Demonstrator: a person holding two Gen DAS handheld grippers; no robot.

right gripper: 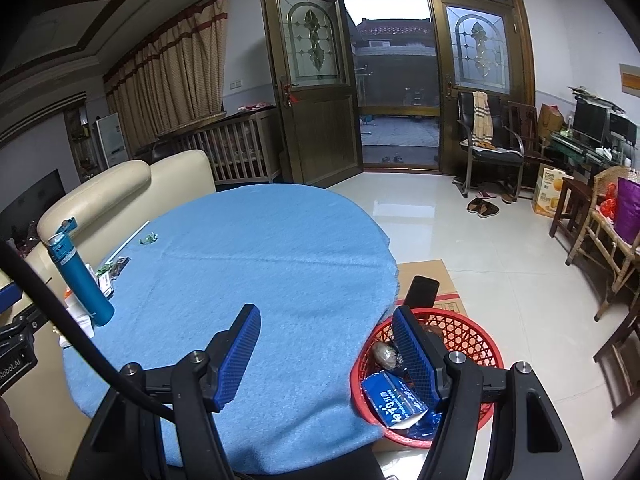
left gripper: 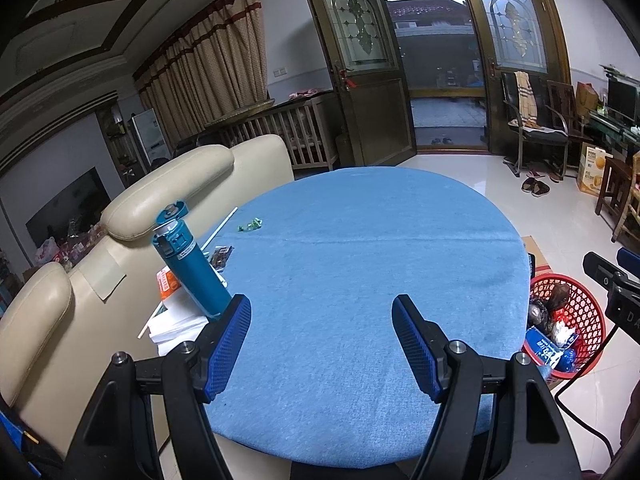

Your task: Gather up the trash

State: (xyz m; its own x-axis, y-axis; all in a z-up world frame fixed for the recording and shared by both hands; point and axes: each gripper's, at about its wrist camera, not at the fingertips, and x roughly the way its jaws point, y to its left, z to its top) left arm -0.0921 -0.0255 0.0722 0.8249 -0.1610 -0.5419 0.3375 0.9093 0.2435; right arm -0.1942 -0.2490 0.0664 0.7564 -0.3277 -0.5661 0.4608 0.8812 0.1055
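I'm looking over a round table under a blue cloth (left gripper: 360, 248) in a living room, with a cream sofa (left gripper: 132, 200) on its left and an open door (left gripper: 360, 68) beyond.

The trash left on the cloth is a small green wrapper (left gripper: 250, 225), crumpled near the far-left edge, its long axis running roughly left to right. Just beside it lies a thin white stick (left gripper: 219, 229), pointing away from me toward the sofa. Nearer me on that side stands a teal bottle (left gripper: 188, 264) with its flip lid open, next to a stack of papers (left gripper: 176, 320) and 2 or 3 small packets I can't read.

On the floor at the table's right edge sits the red basket (right gripper: 472, 332). Inside I see a blue packet (right gripper: 394, 400), a shiny crumpled ball (right gripper: 385, 354) and other scraps I can't make out. A cardboard sheet (right gripper: 428, 276) lies under it.

My left gripper (left gripper: 322, 350) hangs over the near cloth, fingers spread, holding nothing. My right gripper (right gripper: 326, 354) straddles the table edge and basket rim, fingers likewise spread and empty.
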